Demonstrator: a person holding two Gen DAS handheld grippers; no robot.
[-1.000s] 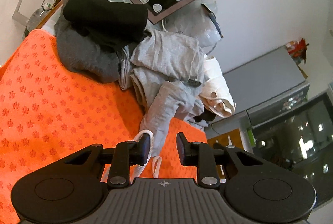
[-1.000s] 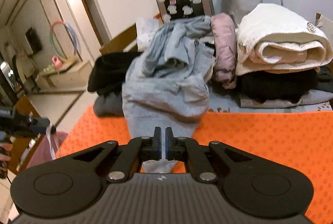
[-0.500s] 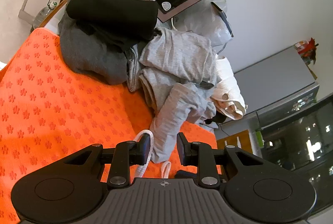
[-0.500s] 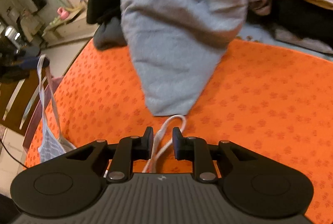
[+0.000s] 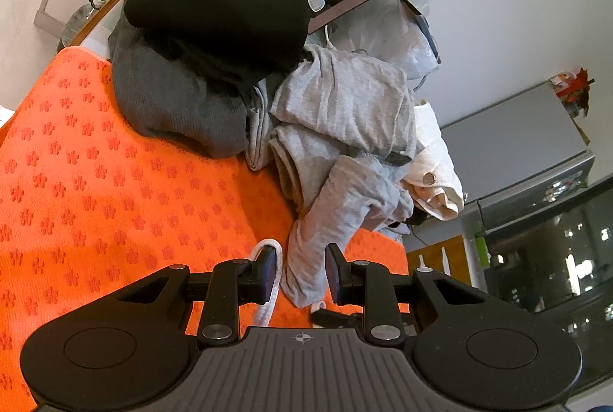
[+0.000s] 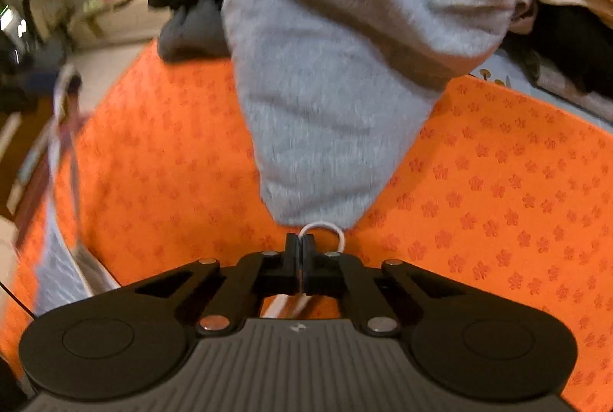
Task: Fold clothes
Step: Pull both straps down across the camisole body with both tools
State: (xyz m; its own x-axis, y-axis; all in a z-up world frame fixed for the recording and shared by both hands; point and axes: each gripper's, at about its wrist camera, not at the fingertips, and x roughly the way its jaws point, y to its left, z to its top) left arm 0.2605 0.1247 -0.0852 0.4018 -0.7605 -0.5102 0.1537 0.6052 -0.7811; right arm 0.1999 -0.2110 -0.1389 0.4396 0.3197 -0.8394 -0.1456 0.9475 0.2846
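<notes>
- The right tool (image 6: 300,245) has its jaws pressed together on the white drawstring (image 6: 325,226), whose loop pokes out just past the tips at 1 o'clock; gripping the cord looks like a way to draw the grey garment (image 6: 345,86) out of the heap and onto open cloth
- The left tool (image 5: 300,268) stands part open, nothing pinched: a white cord loop (image 5: 274,251) curls round the outer side of its left finger, and the garment's hanging end (image 5: 325,232) lies between the fingers without either pad pressing it
- That grey garment, the piece to fold, trails from the pile down onto the orange cloth (image 6: 498,182) covering the counter, its tip nearest the right tool at 12 o'clock
- Further off, the pile holds a black roll (image 5: 218,13) on a dark grey knit (image 5: 172,98) at 11 o'clock, and a cream piece with a button (image 5: 433,174) at 2 o'clock, stacked aside, likely awaiting their turn
- The right view is smeared by motion, so the garment's shape, sleeve or leg, is hard to tell; the cord's run under the tool body is hidden
- Whether both cord loops are one drawstring cannot be told
</notes>
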